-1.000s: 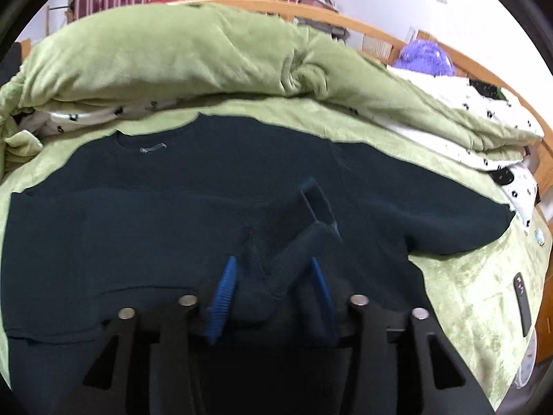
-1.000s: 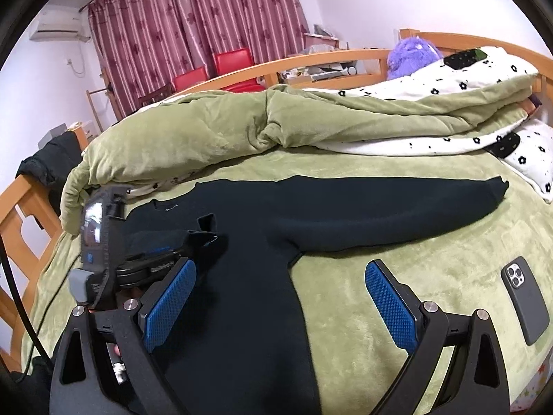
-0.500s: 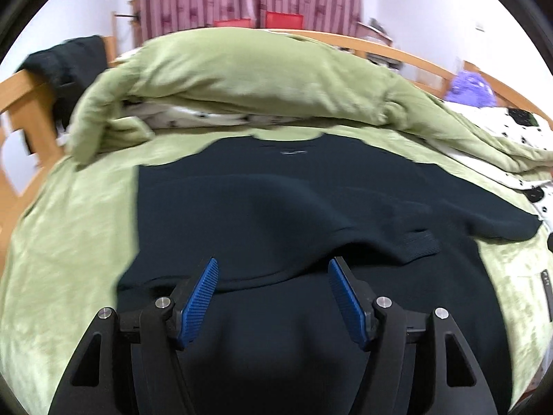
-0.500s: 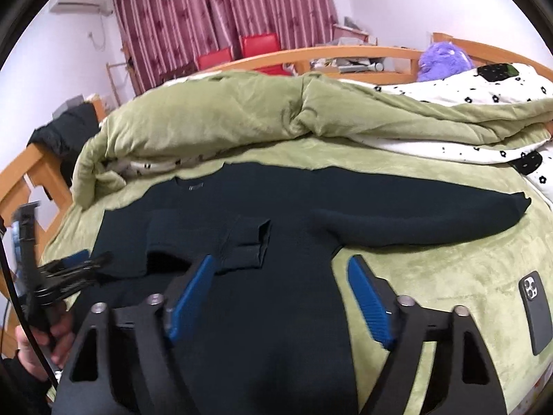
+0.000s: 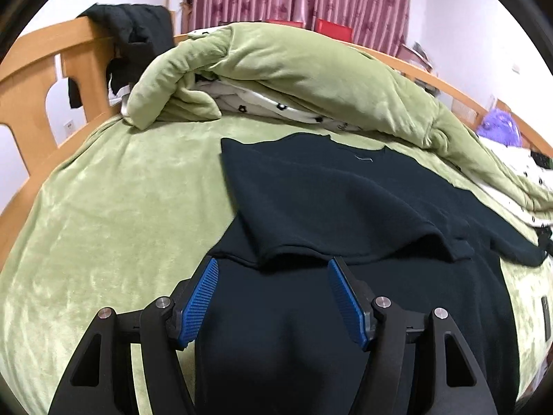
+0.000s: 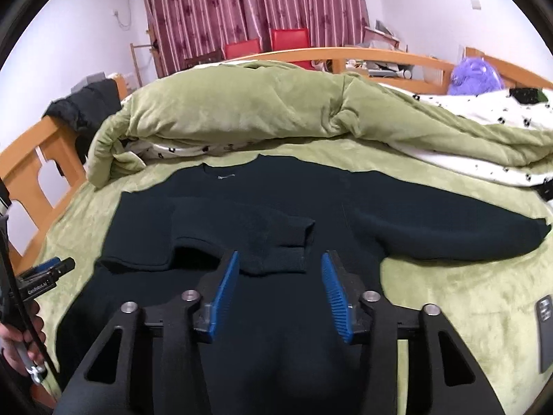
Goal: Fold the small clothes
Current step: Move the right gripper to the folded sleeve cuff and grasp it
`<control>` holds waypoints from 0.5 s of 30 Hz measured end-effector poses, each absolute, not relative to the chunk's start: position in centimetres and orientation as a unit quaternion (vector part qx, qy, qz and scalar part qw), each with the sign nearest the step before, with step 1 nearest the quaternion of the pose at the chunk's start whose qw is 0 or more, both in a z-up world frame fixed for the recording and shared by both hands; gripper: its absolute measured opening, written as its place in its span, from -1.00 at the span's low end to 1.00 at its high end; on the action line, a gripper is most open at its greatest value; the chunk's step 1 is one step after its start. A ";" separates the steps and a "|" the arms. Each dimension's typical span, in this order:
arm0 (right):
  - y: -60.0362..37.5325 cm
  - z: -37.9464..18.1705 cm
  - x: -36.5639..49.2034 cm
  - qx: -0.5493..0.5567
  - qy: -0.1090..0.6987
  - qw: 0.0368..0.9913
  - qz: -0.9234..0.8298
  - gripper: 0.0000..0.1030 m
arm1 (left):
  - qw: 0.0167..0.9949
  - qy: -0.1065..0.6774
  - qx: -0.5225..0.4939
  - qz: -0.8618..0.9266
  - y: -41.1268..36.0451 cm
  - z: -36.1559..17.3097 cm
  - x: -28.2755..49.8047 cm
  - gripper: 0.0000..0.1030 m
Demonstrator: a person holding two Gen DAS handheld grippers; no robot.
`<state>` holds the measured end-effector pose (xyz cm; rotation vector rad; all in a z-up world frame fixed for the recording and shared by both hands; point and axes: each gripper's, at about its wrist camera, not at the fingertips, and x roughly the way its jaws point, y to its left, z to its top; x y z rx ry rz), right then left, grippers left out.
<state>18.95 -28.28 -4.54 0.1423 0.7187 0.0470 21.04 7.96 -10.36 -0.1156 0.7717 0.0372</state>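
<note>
A dark navy sweater [image 5: 345, 207] [image 6: 276, 200] lies flat on the green bed cover, neck toward the rolled quilt. One sleeve is folded across the chest, and its cuff [image 6: 297, 242] lies just beyond my right gripper's tips. The other sleeve [image 6: 484, 235] stretches out to the right. My left gripper [image 5: 273, 263] hovers open over the sweater's lower body, with nothing between its blue pads. My right gripper [image 6: 280, 254] is over the sweater's middle, its jaws closing with nothing pinched between them. At the left edge of the right wrist view, a hand [image 6: 20, 342] holds the left gripper.
A rolled green quilt [image 5: 293, 69] [image 6: 242, 110] with white flowered lining lies behind the sweater. A dark phone [image 6: 544, 328] rests on the cover at the right. The wooden bed frame [image 5: 31, 79] with a black jacket [image 5: 138, 27] borders the left. A purple plush [image 6: 477, 72] sits far right.
The left gripper has let go of the sleeve cuff it held and moved left; the sleeve now lies across the chest. The right gripper's jaws have narrowed and it has shifted over the sweater.
</note>
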 end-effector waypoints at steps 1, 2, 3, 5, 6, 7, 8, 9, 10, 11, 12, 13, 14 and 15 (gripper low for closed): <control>-28.4 -4.7 19.2 0.081 0.356 0.930 0.032 -0.22 | 0.924 0.378 -0.060 0.016 8.1 -10.5 21.3 0.23; -28.4 -4.9 19.3 0.085 0.360 0.928 0.047 -0.22 | 0.923 0.380 -0.061 0.016 8.1 -10.5 21.7 0.23; -28.4 -5.1 19.3 0.081 0.360 0.928 0.048 -0.22 | 0.922 0.381 -0.059 0.016 8.1 -10.7 21.9 0.23; -28.3 -5.6 19.3 0.058 0.361 0.930 0.032 -0.22 | 0.923 0.382 -0.052 0.018 7.6 -10.9 22.3 0.23; -28.4 -5.7 19.3 0.057 0.361 0.930 0.030 -0.22 | 0.923 0.381 -0.046 0.024 7.3 -11.2 22.5 0.23; -28.5 -5.8 19.3 0.061 0.363 0.929 0.032 -0.22 | 0.923 0.382 -0.039 0.029 6.9 -11.6 22.9 0.23; -28.7 -5.9 19.5 0.070 0.365 0.928 0.038 -0.22 | 0.922 0.385 -0.036 0.026 6.6 -11.8 23.1 0.22; -29.0 -6.0 19.6 0.081 0.367 0.926 0.043 -0.22 | 0.920 0.391 -0.035 0.020 6.2 -12.1 23.4 0.22; -29.1 -6.0 19.9 0.093 0.368 0.924 0.045 -0.22 | 0.917 0.397 -0.034 0.012 5.8 -12.4 23.8 0.22; -29.1 -5.9 20.1 0.096 0.367 0.924 0.046 -0.22 | 0.916 0.401 -0.032 0.008 5.5 -12.6 24.0 0.22; -29.1 -5.8 20.2 0.096 0.367 0.924 0.046 -0.21 | 0.914 0.404 -0.030 0.003 5.1 -12.8 24.2 0.22; -28.9 -5.8 20.4 0.092 0.366 0.925 0.046 -0.21 | 0.913 0.408 -0.025 -0.002 4.7 -13.0 24.3 0.22; -28.7 -5.7 20.6 0.082 0.364 0.927 0.042 -0.19 | 0.912 0.409 -0.022 -0.004 4.5 -13.1 24.4 0.22; -28.6 -5.8 21.0 0.075 0.365 0.927 0.040 -0.15 | 0.911 0.411 -0.017 -0.008 4.1 -13.3 24.5 0.22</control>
